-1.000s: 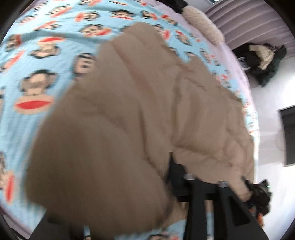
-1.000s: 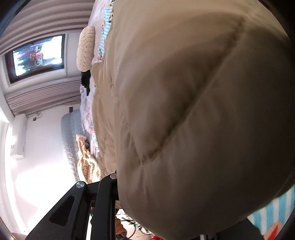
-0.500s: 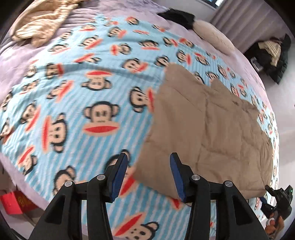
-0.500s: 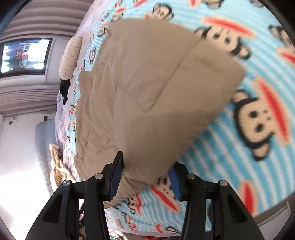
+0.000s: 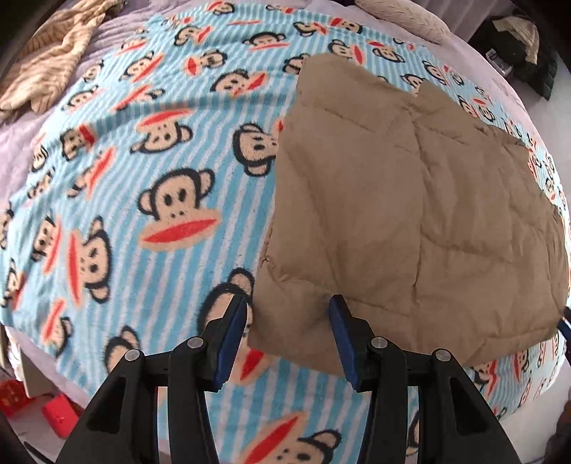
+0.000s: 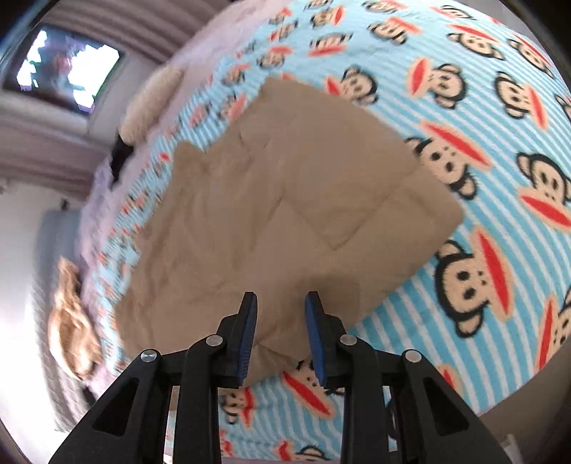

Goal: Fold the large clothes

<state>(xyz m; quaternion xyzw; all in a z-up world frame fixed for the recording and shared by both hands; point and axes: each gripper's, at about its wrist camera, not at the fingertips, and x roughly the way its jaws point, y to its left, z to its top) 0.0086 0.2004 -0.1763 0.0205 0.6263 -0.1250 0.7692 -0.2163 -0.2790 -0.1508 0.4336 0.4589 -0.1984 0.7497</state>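
Note:
A tan quilted garment (image 5: 410, 221) lies folded flat on a blue striped monkey-print blanket (image 5: 150, 171). My left gripper (image 5: 285, 303) hovers open above the garment's near left corner, and its blue pads touch no cloth. In the right wrist view the same garment (image 6: 271, 214) spreads away from my right gripper (image 6: 281, 298). That gripper hangs over the near corner. Its jaws are closing, the pads (image 6: 248, 339) press on nothing, and the fabric lies below them on the blanket (image 6: 499, 200).
A beige striped cloth (image 5: 46, 60) is bunched at the bed's far left. A cream pillow (image 5: 403, 18) and a dark clothes pile (image 5: 524, 46) sit beyond the bed. Red items (image 5: 57, 410) lie on the floor by the near edge. A bright window (image 6: 67, 67) shows on the wall.
A second ago the garment bulged close to both cameras. It has since dropped flat onto the blanket, both grippers have let go and risen, and the right jaws have narrowed.

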